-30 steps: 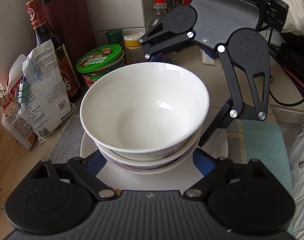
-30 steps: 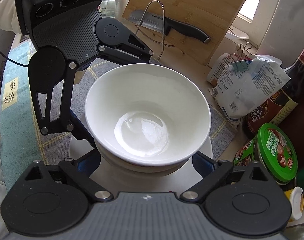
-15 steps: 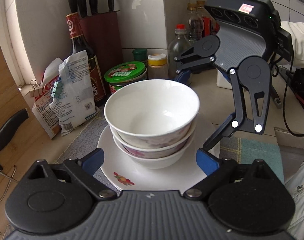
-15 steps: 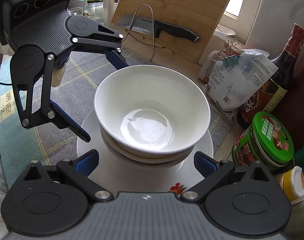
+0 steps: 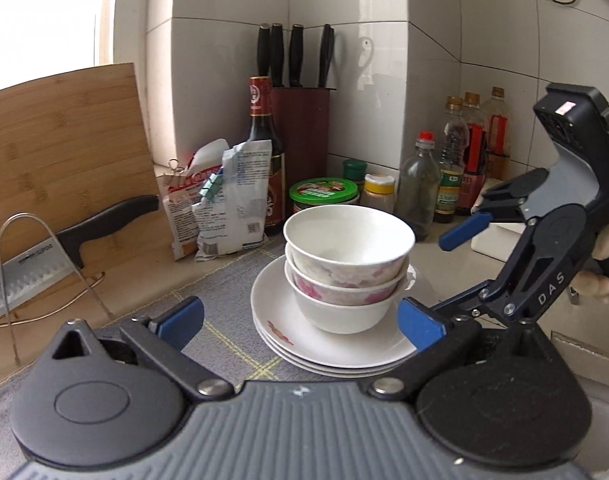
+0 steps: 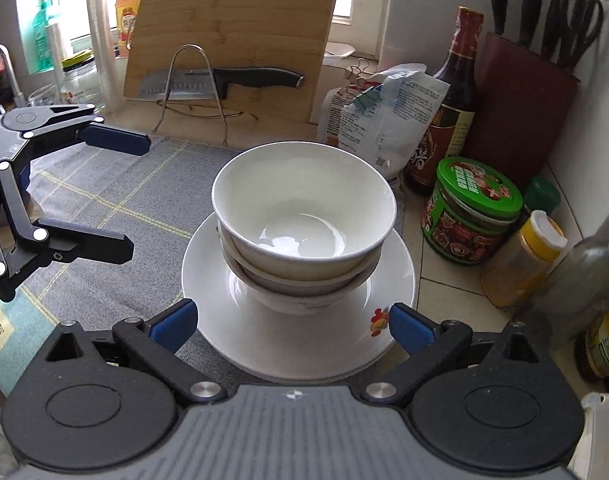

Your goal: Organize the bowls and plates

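Both claws gape wide and empty: the left gripper [image 5: 300, 320] and the right gripper [image 6: 290, 324] have backed away from the stack they flanked closely a second ago, leaving three nested bowls [image 6: 304, 216] standing upright on the stacked plates [image 6: 240, 332] just ahead of each claw's fingertips. The retreat suggests the stacking is done, or very nearly. Left of the left claw, a knife [image 5: 60, 248] rests against a bamboo cutting board [image 5: 64, 152]; ahead sit clipped packets [image 5: 224, 200], a dark sauce bottle [image 5: 262, 140] and a green-lidded jar [image 5: 324, 194], their print too small to read. To the right, the other claw's arm reads "DAS" [image 5: 550, 286].
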`<state>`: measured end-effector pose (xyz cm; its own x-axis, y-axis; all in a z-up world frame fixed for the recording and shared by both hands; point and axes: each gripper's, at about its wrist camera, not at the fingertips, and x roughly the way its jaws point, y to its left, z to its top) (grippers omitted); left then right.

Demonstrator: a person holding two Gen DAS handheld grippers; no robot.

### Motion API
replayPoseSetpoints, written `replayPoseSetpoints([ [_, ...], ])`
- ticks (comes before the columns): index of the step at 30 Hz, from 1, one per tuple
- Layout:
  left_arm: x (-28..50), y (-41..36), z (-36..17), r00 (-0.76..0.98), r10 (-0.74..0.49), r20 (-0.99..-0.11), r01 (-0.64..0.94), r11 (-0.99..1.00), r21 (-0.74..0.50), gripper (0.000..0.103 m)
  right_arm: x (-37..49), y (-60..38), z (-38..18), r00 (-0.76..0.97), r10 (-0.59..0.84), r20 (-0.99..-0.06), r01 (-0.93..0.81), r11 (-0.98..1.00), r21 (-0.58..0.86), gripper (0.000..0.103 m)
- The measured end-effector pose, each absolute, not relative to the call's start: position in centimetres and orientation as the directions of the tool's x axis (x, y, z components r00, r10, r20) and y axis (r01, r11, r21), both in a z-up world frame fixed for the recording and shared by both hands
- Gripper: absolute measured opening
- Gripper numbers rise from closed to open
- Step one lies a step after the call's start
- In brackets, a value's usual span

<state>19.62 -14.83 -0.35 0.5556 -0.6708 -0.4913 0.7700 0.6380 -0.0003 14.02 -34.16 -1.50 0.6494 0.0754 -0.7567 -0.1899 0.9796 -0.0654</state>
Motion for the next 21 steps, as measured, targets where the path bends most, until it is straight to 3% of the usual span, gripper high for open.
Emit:
replayPoseSetpoints([
  [9, 16.5, -13.6, 1.7, 0.614, -0.530, -0.585, 0.662, 0.750, 0.015, 0.102, 9.5, -30.0, 0.0, 0.620, -0.163, -0.767, 0.260, 0.965, 0.005, 0.103],
  [21, 13.2, -11.3, 4.6, 0.638, -0.532, -0.557, 0.649, 0.761, 0.017, 0.102, 4.4, -26.1, 1.7, 0.633, -0.268, -0.727, 0.399, 0.917, 0.008, 0.103],
])
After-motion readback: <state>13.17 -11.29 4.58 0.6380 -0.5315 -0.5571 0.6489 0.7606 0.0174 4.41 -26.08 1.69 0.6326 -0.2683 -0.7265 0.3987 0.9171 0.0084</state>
